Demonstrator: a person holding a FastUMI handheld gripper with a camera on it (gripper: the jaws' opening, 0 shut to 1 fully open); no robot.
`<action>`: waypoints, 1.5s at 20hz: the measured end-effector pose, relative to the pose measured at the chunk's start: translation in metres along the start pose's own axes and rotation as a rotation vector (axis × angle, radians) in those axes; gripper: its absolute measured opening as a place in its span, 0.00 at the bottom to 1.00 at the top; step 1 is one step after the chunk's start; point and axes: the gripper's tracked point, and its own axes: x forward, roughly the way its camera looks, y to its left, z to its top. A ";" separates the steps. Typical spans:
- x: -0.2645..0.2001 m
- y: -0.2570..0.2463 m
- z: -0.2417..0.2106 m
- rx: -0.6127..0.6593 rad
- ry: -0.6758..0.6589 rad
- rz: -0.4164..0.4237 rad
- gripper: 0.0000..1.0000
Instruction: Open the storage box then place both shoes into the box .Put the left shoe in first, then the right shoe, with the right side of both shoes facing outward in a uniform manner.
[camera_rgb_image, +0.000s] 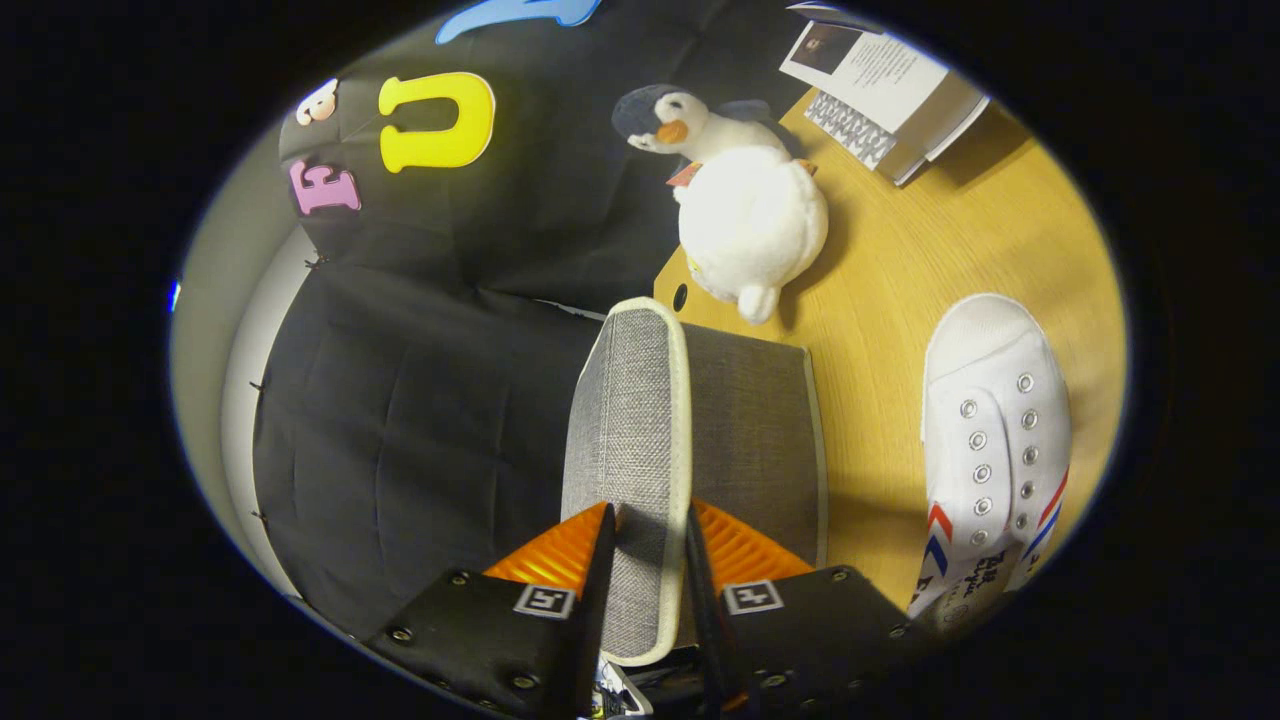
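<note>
The grey fabric lid (628, 440) of the storage box, edged in pale piping, stands raised on edge and runs between my fingers. My gripper (648, 545) is shut on the lid, one finger on each face. The grey box body (760, 440) lies just behind the lid on the wooden table (900, 270). A white canvas shoe (995, 450) with metal eyelets and red and blue stripes rests on the table to the right of the box, toe pointing away from me.
A plush penguin (745, 205) sits on the table just beyond the box. A stack of booklets (885, 90) lies at the far right corner. The booth's black cloth wall hangs to the left and behind.
</note>
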 end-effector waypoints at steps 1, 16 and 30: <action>0.001 0.005 0.001 0.021 -0.002 0.017 0.27; 0.007 0.074 -0.005 -0.144 0.100 0.057 0.18; 0.024 0.072 -0.011 -0.117 0.164 -0.003 0.19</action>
